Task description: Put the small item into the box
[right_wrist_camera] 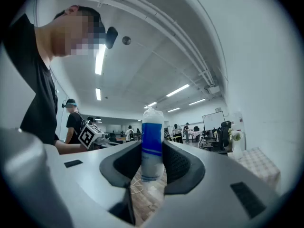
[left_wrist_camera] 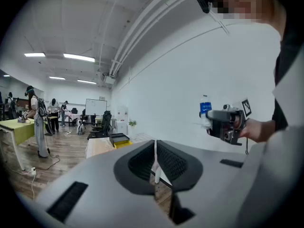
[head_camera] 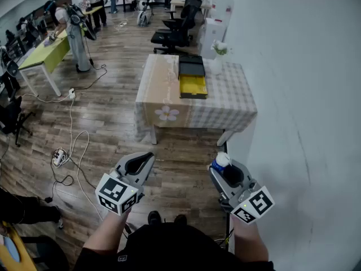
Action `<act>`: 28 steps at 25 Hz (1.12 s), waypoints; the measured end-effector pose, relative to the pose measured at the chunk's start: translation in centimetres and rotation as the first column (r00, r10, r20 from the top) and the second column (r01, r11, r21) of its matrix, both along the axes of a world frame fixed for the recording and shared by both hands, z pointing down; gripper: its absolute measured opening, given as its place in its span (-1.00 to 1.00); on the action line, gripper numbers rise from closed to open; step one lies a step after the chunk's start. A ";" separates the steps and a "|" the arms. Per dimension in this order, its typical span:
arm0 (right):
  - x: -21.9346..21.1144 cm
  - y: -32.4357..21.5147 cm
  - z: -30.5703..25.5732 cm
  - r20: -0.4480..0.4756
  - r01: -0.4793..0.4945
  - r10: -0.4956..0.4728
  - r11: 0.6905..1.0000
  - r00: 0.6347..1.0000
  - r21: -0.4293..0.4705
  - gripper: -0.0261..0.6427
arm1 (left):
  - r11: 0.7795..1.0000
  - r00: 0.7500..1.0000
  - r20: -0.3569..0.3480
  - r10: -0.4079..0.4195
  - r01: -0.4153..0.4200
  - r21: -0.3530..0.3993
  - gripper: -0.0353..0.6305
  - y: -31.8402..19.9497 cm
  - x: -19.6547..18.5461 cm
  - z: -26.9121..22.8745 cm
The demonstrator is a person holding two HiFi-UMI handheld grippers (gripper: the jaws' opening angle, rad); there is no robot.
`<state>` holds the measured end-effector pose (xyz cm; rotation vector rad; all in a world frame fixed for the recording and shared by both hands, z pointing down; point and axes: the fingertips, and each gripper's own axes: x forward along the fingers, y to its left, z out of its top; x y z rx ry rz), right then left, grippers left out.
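My right gripper [head_camera: 223, 166] is shut on a small white item with a blue label [head_camera: 220, 162], which stands upright between the pads [right_wrist_camera: 152, 141]. The left gripper [head_camera: 139, 164] is shut with nothing in it, its pads meeting in the left gripper view [left_wrist_camera: 155, 163]. Both are held low over the wooden floor, well short of the table. The box [head_camera: 193, 86] is yellow inside and lies open on the table, its dark lid [head_camera: 192, 67] behind it. The left gripper view also shows the box [left_wrist_camera: 119, 139] far off, and the right gripper [left_wrist_camera: 224, 122] with the item [left_wrist_camera: 205, 109].
The table [head_camera: 225, 106] has a checkered cloth and stands against the white wall on the right. A vase of flowers [head_camera: 218, 54] sits beside the box. Office chairs [head_camera: 175, 31] stand behind the table. Cables and a power strip [head_camera: 61, 156] lie on the floor at left, near a green desk [head_camera: 45, 54] with people.
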<state>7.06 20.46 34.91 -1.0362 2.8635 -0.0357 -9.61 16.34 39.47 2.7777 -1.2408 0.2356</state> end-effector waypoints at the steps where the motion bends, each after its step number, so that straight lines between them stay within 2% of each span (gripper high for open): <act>1: 0.0 -0.5 0.2 -0.029 0.006 -0.006 1.000 1.000 0.010 -0.50 | 1.000 1.000 0.004 0.001 -0.001 0.005 -0.82 -0.7 0.2 0.2; 3: 0.0 -1.6 0.2 -0.061 0.013 -0.012 1.000 0.998 0.023 -0.50 | 1.000 1.000 0.004 -0.006 0.006 0.019 -0.82 -2.0 0.4 0.2; 9: 0.9 -4.2 -0.9 -0.012 -0.065 0.066 0.996 0.998 0.063 -0.50 | 0.996 0.997 -0.052 -0.050 0.054 0.066 -0.82 -4.8 1.7 -1.8; 13: 1.2 -3.9 -0.2 -0.029 -0.035 0.037 0.998 0.999 0.058 -0.50 | 0.996 0.999 -0.006 -0.037 0.038 0.084 -0.82 -4.4 3.5 -1.5; 21: 4.7 -2.8 0.8 -0.006 -0.022 0.022 0.999 1.000 0.041 -0.50 | 0.998 0.998 -0.021 -0.056 0.057 0.036 -0.82 -3.8 6.1 -0.5; 28: 8.1 -2.5 2.2 0.045 -0.040 0.040 0.999 0.998 -0.008 -0.50 | 0.997 0.997 0.005 -0.076 0.076 0.022 -0.82 -3.0 7.0 0.2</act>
